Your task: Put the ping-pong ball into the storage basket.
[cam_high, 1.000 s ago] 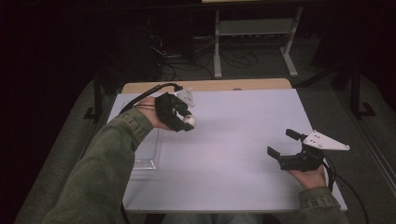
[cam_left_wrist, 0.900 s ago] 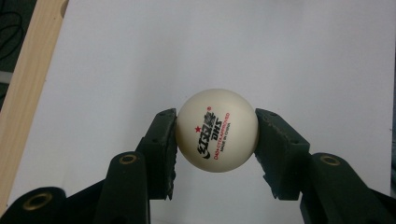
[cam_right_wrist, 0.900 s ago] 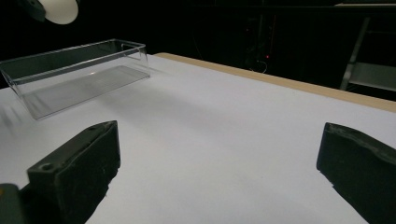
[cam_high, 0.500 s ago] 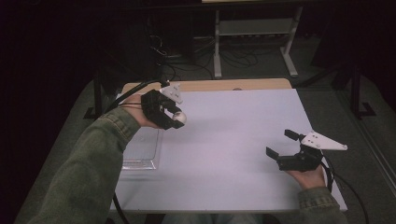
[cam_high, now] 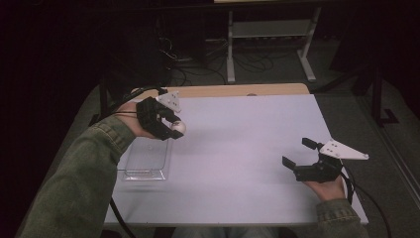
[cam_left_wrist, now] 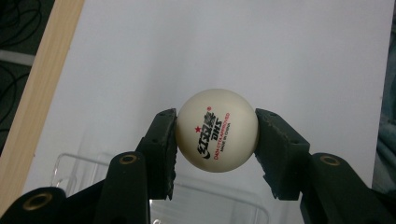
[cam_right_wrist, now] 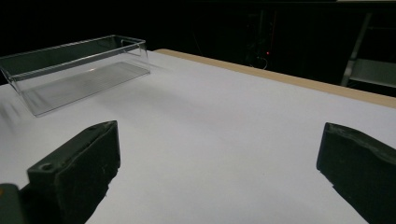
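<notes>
the left gripper pinches a smooth, round white ball between its two ribbed black pads, one pad pressed flat to each side. the ball is matte cream plastic with a small red star and red and black print on its face. in the high view the same ball shows as a pale dot at the tip of the left gripper, lifted off the surface at about ten o'clock on the table, just above the far end of the clear box.

the box is a shallow rectangular tray of thin, glossy see-through plastic with rounded corners, lying flat near the table's left edge at about nine o'clock. in the right gripper view it sits at about ten o'clock, its floor finely ribbed.

the table top is a plain, smooth white sheet with a light wooden strip along its far edge.

the right gripper rests low at about four o'clock, its blunt black jaws spread wide with nothing between them.
</notes>
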{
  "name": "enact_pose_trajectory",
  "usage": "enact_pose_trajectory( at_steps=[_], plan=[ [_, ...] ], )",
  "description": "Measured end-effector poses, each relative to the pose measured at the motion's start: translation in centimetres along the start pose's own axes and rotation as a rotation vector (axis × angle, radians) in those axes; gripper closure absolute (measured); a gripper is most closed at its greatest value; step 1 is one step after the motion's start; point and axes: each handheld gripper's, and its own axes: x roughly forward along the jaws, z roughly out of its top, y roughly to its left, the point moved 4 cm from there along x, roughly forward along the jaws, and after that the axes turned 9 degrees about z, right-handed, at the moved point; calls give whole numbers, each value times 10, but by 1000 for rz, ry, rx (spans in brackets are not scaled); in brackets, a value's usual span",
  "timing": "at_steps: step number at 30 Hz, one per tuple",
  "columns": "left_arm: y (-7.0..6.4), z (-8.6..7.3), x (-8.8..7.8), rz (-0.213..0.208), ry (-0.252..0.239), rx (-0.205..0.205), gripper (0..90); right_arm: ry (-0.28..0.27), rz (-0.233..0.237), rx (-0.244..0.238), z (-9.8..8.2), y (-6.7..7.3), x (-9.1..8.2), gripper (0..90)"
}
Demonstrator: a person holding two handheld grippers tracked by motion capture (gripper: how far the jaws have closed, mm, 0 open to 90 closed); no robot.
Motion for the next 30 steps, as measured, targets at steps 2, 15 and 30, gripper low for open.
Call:
enact_pose_trajectory(
  at_steps=[2,15,30],
  plan=[
    [1,-5,-1,6,2,-9,507,1,-2,1,0,0,0,0],
    [5,-29,-4,18,56,-23,507,2,-6,0,0,-1,-1,0],
    [8,-50,-9,16,105,-36,507,3,-8,0,0,-1,-2,0]
  ],
)
